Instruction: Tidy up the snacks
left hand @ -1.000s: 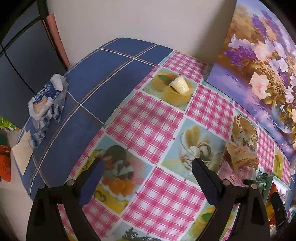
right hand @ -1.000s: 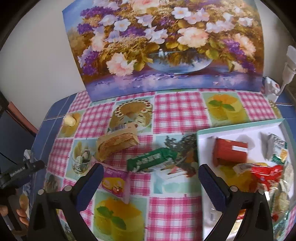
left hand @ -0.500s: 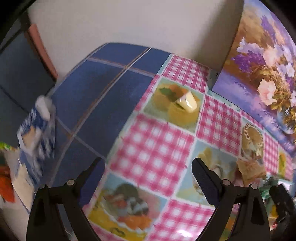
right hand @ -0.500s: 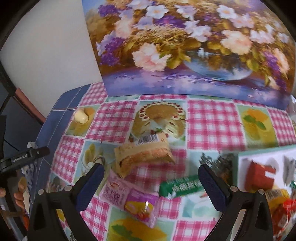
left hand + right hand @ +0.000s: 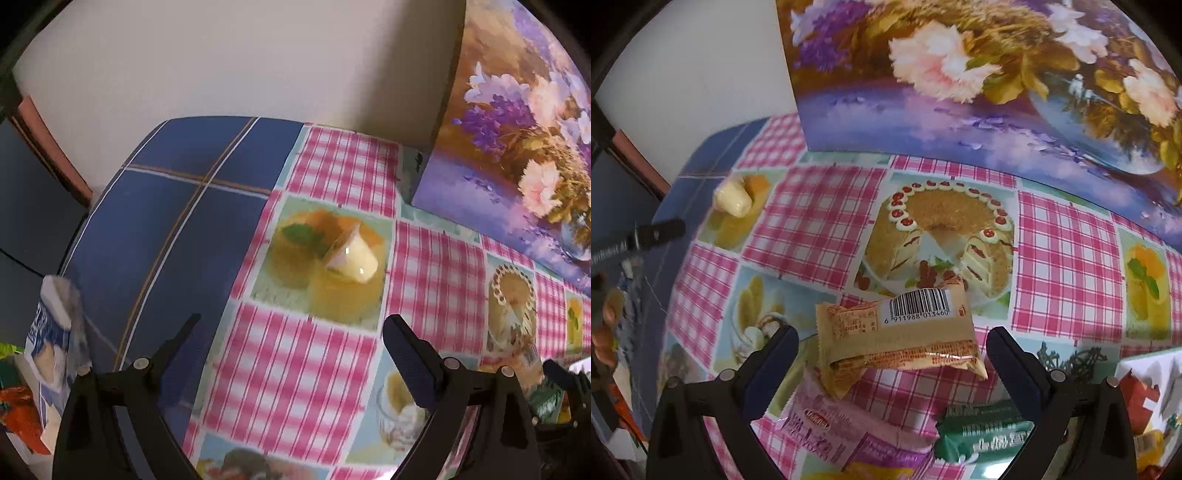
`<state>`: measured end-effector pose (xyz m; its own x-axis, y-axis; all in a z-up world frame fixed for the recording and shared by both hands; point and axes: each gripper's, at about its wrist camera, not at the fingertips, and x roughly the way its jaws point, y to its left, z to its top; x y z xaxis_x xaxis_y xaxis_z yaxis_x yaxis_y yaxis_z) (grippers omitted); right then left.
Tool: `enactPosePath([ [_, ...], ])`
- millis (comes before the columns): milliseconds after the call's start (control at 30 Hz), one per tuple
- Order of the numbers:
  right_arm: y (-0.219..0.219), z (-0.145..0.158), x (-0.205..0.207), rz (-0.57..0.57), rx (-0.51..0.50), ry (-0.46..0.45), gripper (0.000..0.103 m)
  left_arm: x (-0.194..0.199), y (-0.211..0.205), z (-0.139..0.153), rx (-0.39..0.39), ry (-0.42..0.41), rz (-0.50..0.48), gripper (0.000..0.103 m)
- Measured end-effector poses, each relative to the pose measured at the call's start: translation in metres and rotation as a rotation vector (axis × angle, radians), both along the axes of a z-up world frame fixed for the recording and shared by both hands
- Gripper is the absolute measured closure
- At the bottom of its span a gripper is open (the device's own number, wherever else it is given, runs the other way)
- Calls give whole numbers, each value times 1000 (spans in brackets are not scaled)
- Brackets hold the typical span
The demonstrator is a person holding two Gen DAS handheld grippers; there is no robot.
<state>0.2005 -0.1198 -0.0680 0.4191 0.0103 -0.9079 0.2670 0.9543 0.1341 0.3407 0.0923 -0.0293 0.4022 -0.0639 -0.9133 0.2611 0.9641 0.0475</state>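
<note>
My left gripper (image 5: 291, 332) is open and empty, a short way in front of a small yellow jelly cup (image 5: 352, 258) lying on its side on the checked tablecloth; the cup also shows in the right wrist view (image 5: 733, 197). My right gripper (image 5: 892, 345) is open, its fingers on either side of a tan wrapped cake (image 5: 897, 336) with a barcode, not touching it. A pink snack packet (image 5: 846, 432) and a green bar (image 5: 982, 432) lie nearer, under the gripper. A white tray (image 5: 1145, 365) with several snacks sits at the right.
A large flower painting (image 5: 979, 74) leans on the wall behind the table. A blue-and-white bag (image 5: 55, 343) lies on the blue cloth (image 5: 166, 221) at the left edge. The left gripper's tip (image 5: 653, 232) shows at the far left.
Both grippers moved forward. The jelly cup is now much closer to the left gripper. The tan cake now lies between the right fingers, and the tray has slid to the right edge.
</note>
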Motion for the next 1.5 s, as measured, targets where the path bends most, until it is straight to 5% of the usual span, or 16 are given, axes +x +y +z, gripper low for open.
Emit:
enactPosePath([
  [267, 2, -19, 10, 35, -18, 45, 13, 28, -30, -16, 52, -39, -44, 8],
  [633, -2, -21, 10, 55, 15, 37, 20, 24, -78, -45, 242, -95, -214, 11],
  [800, -3, -23, 14, 48, 30, 39, 23, 21, -84, -56, 260, -82, -225, 37],
  [867, -4, -22, 13, 46, 29, 37, 25, 20, -83, -56, 249, -90, -218, 60],
  [1100, -9, -18, 6, 27, 36, 28, 29, 13, -77, -54, 246, -89, -190, 61],
  [1400, -25, 1, -23, -38, 97, -20, 30, -26, -48, -31, 162, -42, -10, 66],
  [1433, -26, 5, -28, -48, 102, -33, 30, -33, -47, -28, 140, -40, 0, 72],
  [1467, -28, 11, -35, -61, 107, -46, 30, -39, -46, -24, 119, -45, 9, 89],
  [1500, -29, 16, -40, -70, 110, -57, 30, -47, -46, -18, 92, -48, 16, 91],
])
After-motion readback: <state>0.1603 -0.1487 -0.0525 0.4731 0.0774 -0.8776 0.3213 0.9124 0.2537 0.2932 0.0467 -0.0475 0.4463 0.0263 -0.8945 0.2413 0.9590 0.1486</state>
